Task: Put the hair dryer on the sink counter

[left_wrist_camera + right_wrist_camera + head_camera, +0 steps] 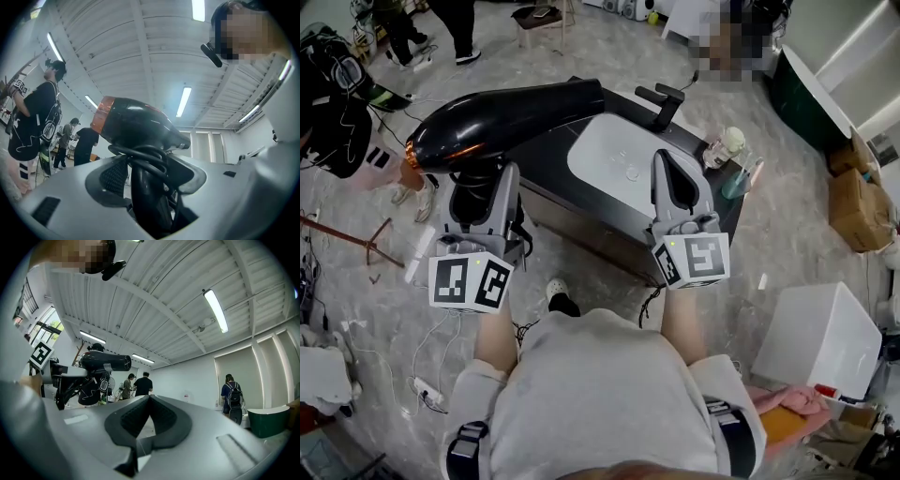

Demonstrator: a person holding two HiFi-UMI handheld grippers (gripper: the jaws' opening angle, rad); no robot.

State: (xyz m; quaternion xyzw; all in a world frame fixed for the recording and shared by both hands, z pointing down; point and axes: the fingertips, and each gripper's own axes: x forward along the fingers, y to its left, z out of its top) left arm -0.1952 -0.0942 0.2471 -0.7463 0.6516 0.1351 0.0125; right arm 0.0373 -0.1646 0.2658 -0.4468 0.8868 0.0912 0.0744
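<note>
**A:** What does the left gripper point(483, 183) have?

**B:** Its jaws are clamped on the handle point(146, 197) of the hair dryer point(502, 122). The cord point(140, 157) is looped round the handle just above the grip. In the upper left of the head view the black barrel lies nearly level. Its nozzle end hangs over the left end of the sink counter point(551, 173) without touching it.

**A:** And the right gripper point(673, 169)?

**B:** Its jaws are together with nothing between them. It hovers centre-right in the frame, above the white basin point(614, 155).

**A:** How will the dryer handle?

**B:** I'd judge it a stiff, hard shell, glossy and so probably slippery. It also looks top-heavy, since the barrel sits above the grip, so it may swing in the jaws. The handle is the sensible hold, though the cord loops could shift. I'd lay it on its side on the bare dark counter left of the basin. That keeps it clear of the faucet point(664, 103) and the bottles point(727, 145) at the right.
</note>
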